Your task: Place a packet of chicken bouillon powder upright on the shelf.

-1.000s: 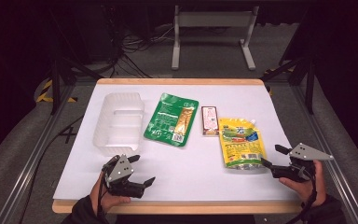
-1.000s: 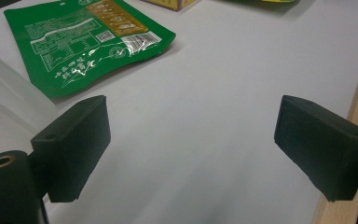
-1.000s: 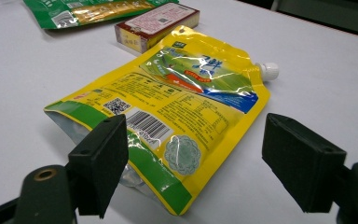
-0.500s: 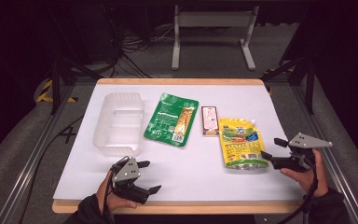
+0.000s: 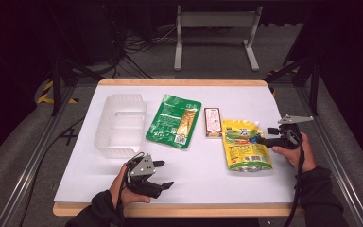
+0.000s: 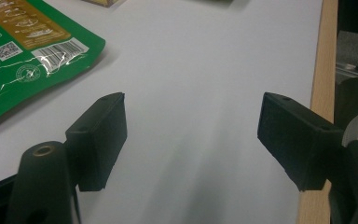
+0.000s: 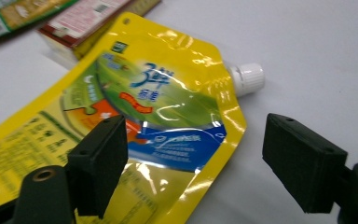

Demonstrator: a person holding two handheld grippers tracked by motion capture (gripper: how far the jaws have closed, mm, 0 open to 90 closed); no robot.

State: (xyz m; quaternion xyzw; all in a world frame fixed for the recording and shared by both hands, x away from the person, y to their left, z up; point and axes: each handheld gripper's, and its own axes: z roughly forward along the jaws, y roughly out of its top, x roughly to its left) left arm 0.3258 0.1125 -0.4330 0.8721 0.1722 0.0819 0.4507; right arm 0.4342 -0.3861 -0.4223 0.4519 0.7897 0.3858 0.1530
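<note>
A wooden table point(image 5: 179, 82) is carrying a white sheet point(image 5: 203, 170) that is covering almost all of its top. Four things are lying flat on the sheet in a row: a clear plastic tray point(image 5: 121, 124) at the left, a green packet point(image 5: 174, 121) just beside it, then a small red box point(image 5: 212, 122), and a yellow spouted pouch point(image 5: 243, 144) at the right.

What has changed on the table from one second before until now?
The right gripper moved in toward the yellow pouch; its fingers are open and hold nothing. The left gripper shifted toward the table's near edge, and its fingers have just been closing a little, with nothing between them. The pouch, the green packet, the small box and the clear tray stayed put.
</note>
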